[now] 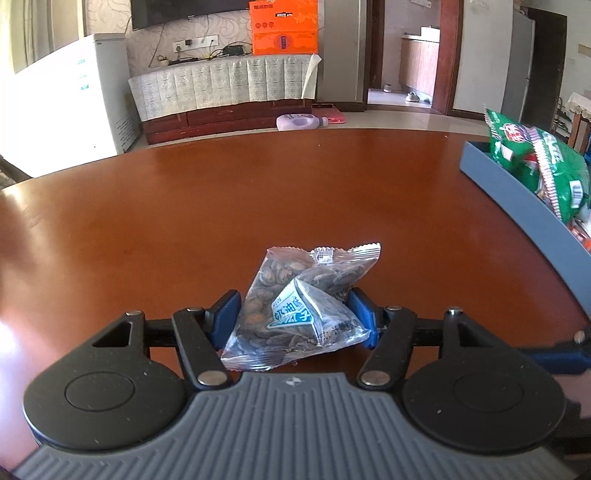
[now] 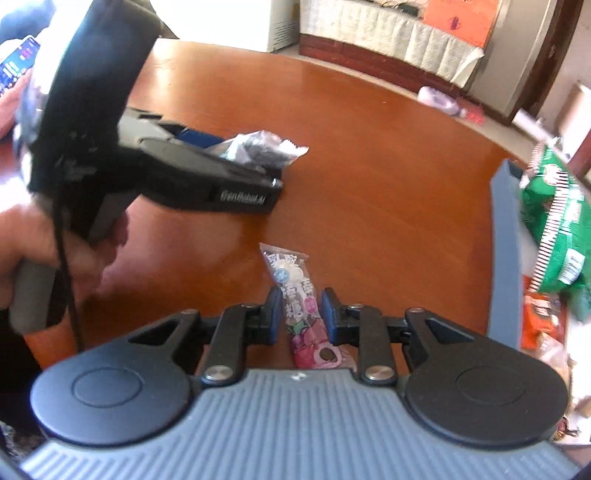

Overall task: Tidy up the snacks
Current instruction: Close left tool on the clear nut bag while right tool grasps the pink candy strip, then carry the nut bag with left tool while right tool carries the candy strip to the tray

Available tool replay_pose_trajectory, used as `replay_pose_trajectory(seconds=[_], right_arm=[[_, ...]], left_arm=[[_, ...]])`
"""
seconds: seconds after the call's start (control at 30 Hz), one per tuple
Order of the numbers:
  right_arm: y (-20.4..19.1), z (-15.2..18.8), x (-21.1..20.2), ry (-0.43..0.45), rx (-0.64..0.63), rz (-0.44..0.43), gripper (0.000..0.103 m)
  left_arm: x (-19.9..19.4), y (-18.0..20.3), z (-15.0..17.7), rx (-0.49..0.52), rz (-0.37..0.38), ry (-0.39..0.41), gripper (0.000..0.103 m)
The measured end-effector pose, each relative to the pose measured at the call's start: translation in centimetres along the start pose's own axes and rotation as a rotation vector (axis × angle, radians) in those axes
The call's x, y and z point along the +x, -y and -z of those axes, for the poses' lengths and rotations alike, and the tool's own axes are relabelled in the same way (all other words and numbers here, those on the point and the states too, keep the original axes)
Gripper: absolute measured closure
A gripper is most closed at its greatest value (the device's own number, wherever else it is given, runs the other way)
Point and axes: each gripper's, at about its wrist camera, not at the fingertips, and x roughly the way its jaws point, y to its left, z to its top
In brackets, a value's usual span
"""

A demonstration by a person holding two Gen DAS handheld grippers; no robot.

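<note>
My left gripper (image 1: 293,314) is shut on a clear packet of dark seeds (image 1: 295,310) with a blue and white label, low over the brown table (image 1: 258,192). In the right wrist view the same gripper (image 2: 275,177) and its seed packet (image 2: 258,147) show at the upper left. My right gripper (image 2: 301,314) is shut on a slim pink candy packet (image 2: 301,306), held above the table. A blue-grey bin (image 1: 517,195) at the right holds green snack bags (image 1: 546,166). It also shows in the right wrist view (image 2: 504,243), with green (image 2: 554,221) and orange packets inside.
A hand (image 2: 55,240) holds the left gripper's handle. Beyond the table stand a white appliance (image 1: 66,99), a covered low cabinet (image 1: 221,88) with an orange box (image 1: 284,27), and a lilac bottle (image 1: 299,122) on the floor. A doorway (image 1: 406,55) opens at the back right.
</note>
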Motion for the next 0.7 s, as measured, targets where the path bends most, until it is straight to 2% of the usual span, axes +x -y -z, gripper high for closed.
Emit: replay_pose_trajectory(seconds=[0.13, 0.37, 0.53, 0.7], right_arm=[[1.8, 1.0, -0.5, 0.031, 0.066, 0.031, 0.078], [4.2, 1.4, -2.5, 0.125, 0.172, -0.004, 0.078], [4.5, 0.5, -2.9, 0.156, 0.182, -0.029, 0.078], [5.1, 0.9, -4.2, 0.177, 0.189, -0.044, 0.078]], left_arm=[[-0.7, 1.9, 0.7, 0.012, -0.049, 0.011, 0.032], [-1.0, 2.1, 0.8, -0.016, -0.028, 0.018, 0.036], [-1.8, 2.7, 1.6, -0.006, -0.017, 0.024, 0.036], [-2.8, 2.8, 1.9, -0.012, 0.01, 0.043, 0.036]])
